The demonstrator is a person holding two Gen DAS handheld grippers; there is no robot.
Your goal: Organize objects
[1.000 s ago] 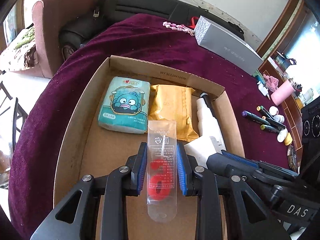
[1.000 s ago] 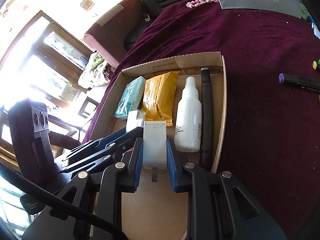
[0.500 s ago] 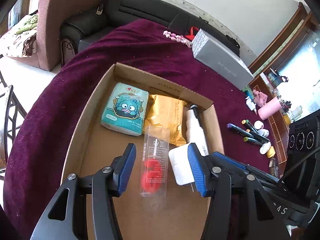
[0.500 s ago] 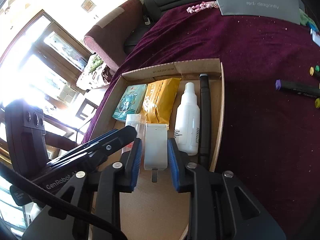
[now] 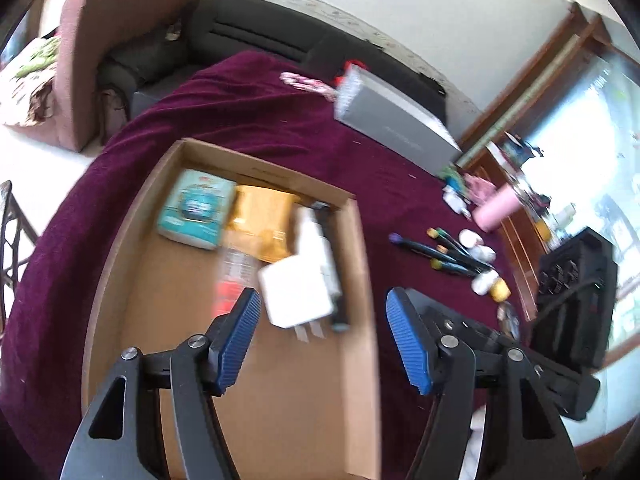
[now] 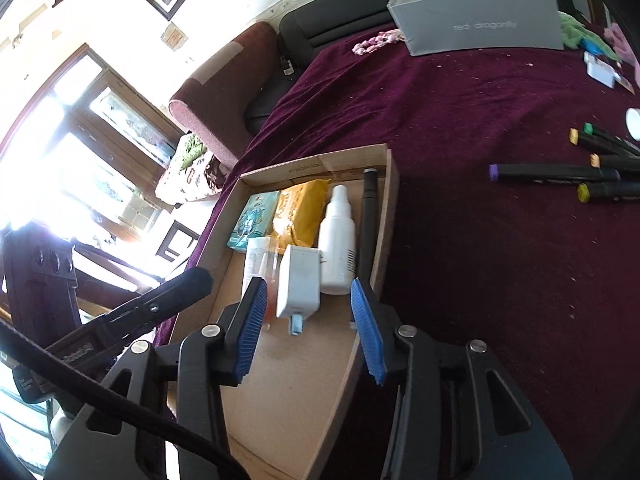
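A shallow cardboard box (image 5: pixel 120 264) (image 6: pixel 384 208) lies on the purple cloth. In it lie a teal tissue pack (image 5: pixel 196 210) (image 6: pixel 253 220), a yellow packet (image 5: pixel 264 220) (image 6: pixel 300 212), a white spray bottle (image 6: pixel 338 240), a black pen (image 6: pixel 368 216), a clear sleeve with red contents (image 5: pixel 228 280) (image 6: pixel 258 258) and a white charger (image 5: pixel 296 288) (image 6: pixel 299 280). My left gripper (image 5: pixel 322 336) is open and empty above the box's right rim. My right gripper (image 6: pixel 308 322) is open, just behind the charger.
Several markers (image 5: pixel 444 248) (image 6: pixel 560 172) and small caps lie on the cloth right of the box. A grey carton (image 5: pixel 396 124) (image 6: pixel 480 24) and pink beads (image 6: pixel 376 42) sit at the far edge. A pink cup (image 5: pixel 496 210) stands at right.
Both grippers opened and pulled back. The left let go of the clear sleeve and swung right; the right let go of the white charger, which now lies in the box.
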